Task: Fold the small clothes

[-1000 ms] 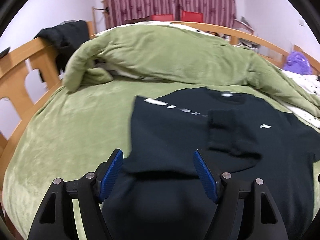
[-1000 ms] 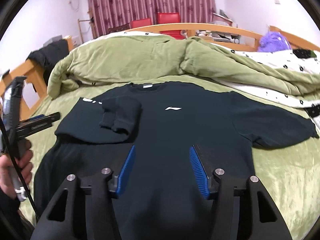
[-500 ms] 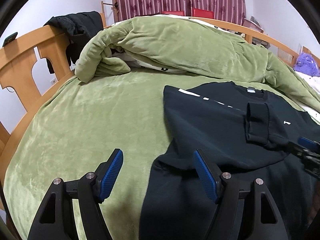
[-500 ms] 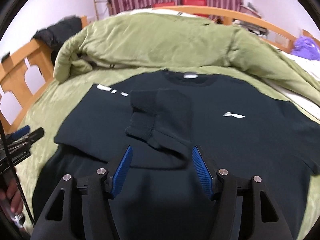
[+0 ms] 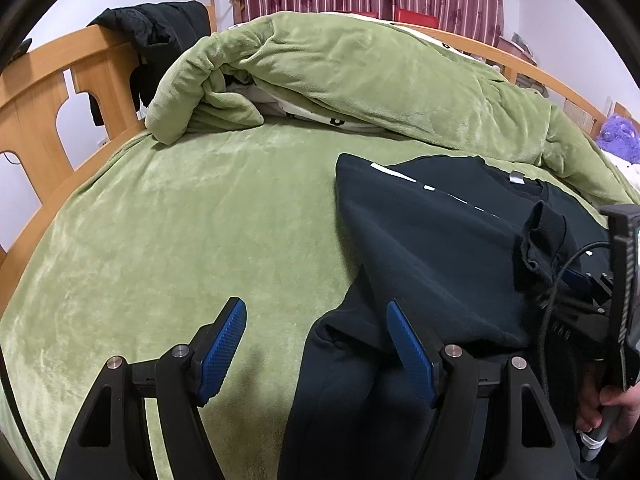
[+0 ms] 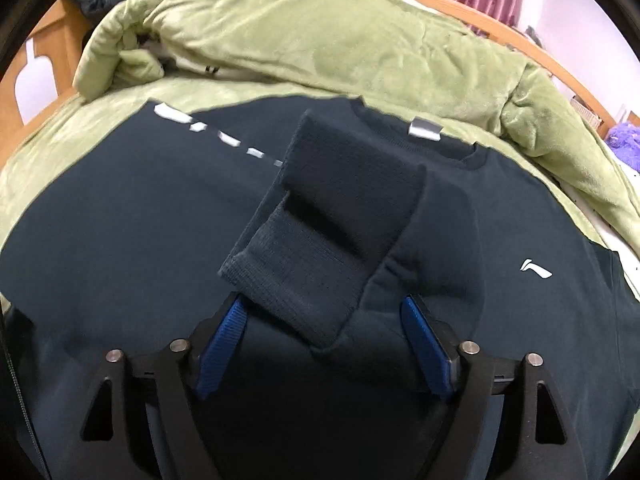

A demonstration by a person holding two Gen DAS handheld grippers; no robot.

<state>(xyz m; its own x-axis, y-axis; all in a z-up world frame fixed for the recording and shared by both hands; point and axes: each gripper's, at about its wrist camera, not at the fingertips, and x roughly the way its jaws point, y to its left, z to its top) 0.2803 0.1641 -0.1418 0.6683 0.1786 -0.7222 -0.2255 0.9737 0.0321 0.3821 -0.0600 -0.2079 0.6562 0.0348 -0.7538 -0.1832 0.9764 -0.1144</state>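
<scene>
**Sleeve fold under way on the bed**

Shows a dark sweatshirt (image 6: 120,240) spread chest-up on the green bed cover (image 5: 180,220), collar toward the heaped quilt (image 5: 360,80) along the bed's far edge, one side reaching toward the wooden rail (image 5: 40,92) at the bed's left edge. Shows one sleeve already brought across the chest, its ribbed cuff (image 6: 304,280) lying rumpled and doubled over on top of the body, near the collar.

Catches the right gripper (image 6: 322,308) low over that cuff, jaws just now closing, the cuff between the blue pads but not visibly pinched: one pad at the cuff's edge, the other apart from it, over a ridge of the body cloth. Finds the left gripper (image 5: 316,306) released and empty, hanging over the sweatshirt's side edge, one pad above dark cloth, the other above bare bed cover.

Looks like the sleeve-tidying step, with the body folds not yet begun. Calls next, most likely, for a clean pinch on the cuff alone, without the layer beneath, then a pull to lay the sleeve straight and flat. Calls also for the left gripper to drop to the side edge and pin or lift it. Risks, judging by the thick, soft knit, dragging the chest out of shape if both layers come up together.
</scene>
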